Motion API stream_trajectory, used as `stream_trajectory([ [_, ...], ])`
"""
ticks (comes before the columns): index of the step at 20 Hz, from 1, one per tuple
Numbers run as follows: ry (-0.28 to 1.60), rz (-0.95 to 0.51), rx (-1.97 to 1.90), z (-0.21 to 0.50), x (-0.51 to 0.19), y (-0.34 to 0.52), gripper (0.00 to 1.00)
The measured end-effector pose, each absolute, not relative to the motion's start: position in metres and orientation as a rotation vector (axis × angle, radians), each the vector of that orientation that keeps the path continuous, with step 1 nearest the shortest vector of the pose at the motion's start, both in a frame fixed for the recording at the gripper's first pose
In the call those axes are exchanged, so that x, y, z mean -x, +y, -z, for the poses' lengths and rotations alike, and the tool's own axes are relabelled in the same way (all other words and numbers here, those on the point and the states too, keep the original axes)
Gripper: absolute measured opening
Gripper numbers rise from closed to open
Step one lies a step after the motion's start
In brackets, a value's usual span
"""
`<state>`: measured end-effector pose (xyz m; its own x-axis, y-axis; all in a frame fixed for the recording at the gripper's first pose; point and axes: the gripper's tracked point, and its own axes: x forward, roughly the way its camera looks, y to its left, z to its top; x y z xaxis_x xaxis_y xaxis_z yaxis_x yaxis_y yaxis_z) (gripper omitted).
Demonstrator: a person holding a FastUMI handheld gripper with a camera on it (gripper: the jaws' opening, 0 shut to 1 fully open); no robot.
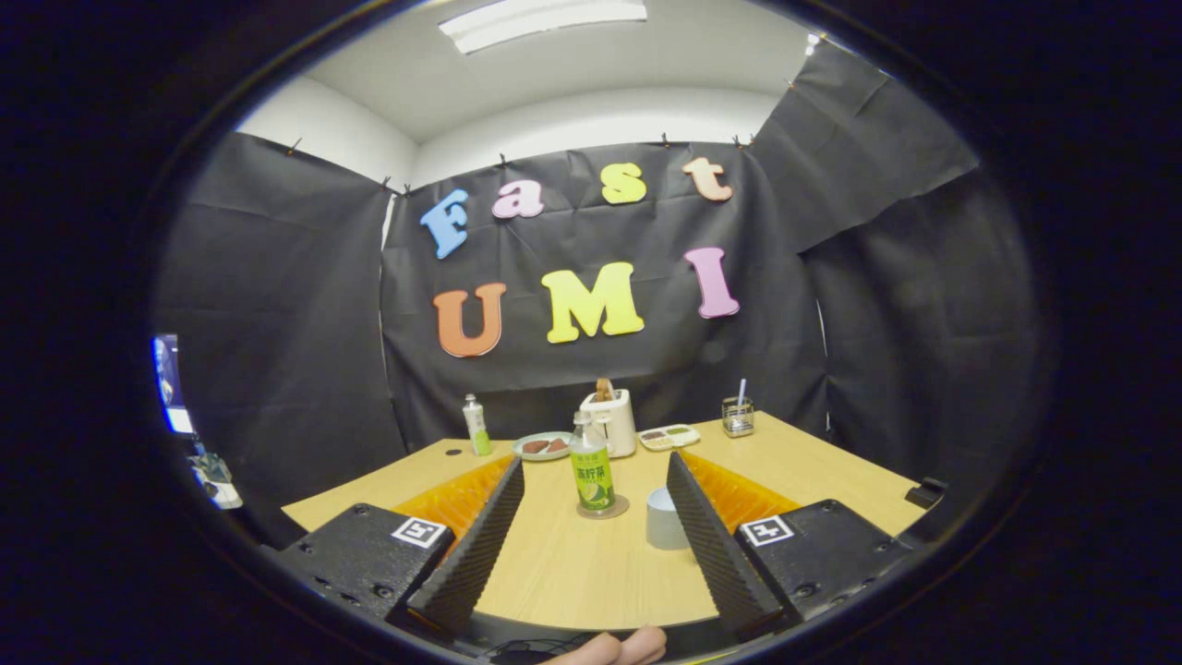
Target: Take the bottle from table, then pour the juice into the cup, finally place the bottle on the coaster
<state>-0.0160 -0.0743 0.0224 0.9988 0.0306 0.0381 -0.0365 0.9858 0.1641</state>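
Observation:
A clear bottle (591,466) with a green label and no cap stands upright on a round coaster (603,508), just beyond the fingertips and between their lines. A pale cup (666,518) stands on the wooden table (572,563) beside the coaster, close against the inner side of the right finger (711,545). My gripper (596,466) is open, its fingers spread wide with only bare table between them, and it touches neither bottle nor cup.
Farther back stand a white toaster (611,420), a plate with food (543,446), a divided tray (669,437), a second small bottle (476,425) and a glass with a straw (738,416). Fingertips of a person's hand (614,648) show below the gripper.

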Motion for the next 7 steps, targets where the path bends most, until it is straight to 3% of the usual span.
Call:
stream_trajectory([
  [7, -0.074, 0.023, 0.032, -0.048, 0.033, -0.075, 1.00],
])
